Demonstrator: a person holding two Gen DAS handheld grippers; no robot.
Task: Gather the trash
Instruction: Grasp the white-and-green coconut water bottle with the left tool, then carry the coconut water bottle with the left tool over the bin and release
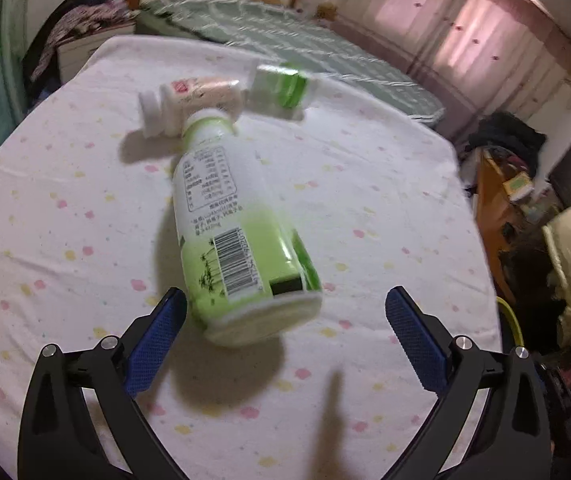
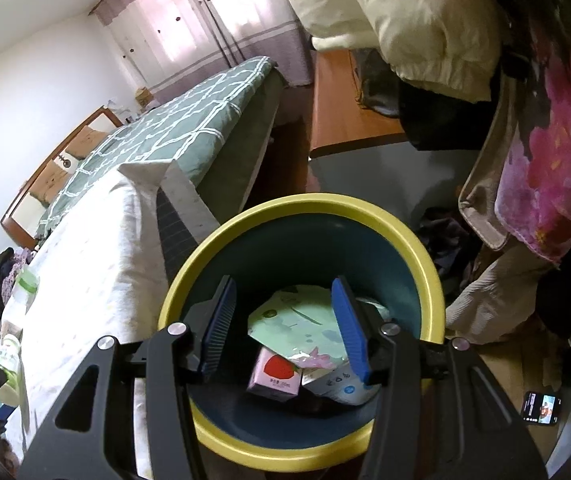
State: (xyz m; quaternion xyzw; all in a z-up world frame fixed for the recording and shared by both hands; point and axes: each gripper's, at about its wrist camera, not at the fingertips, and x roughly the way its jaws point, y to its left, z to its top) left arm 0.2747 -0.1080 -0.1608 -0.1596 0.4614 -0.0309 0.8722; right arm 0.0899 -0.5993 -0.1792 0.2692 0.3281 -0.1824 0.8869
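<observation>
**Trash collection, partly done**

Left gripper (image 1: 285,312) jaws spread, flanking green bottle (image 1: 241,236) lying on tabletop (image 1: 385,200); pink bottle (image 1: 197,100) and carton (image 1: 281,84) beyond. Right gripper (image 2: 283,320) released, empty, above bin (image 2: 305,208) holding wrappers (image 2: 293,320)

The right claw (image 2: 285,328) hangs open and empty above a yellow-rimmed bin (image 2: 413,236) holding a pink carton (image 2: 273,376) and crumpled wrappers (image 2: 293,316), beside the cloth-covered worktop (image 2: 97,264).

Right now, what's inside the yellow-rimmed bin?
In the bin: a pale green packet, a pink carton, a white wrapper. Whatever lies beneath them, and behind the right gripper, is hidden.
</observation>
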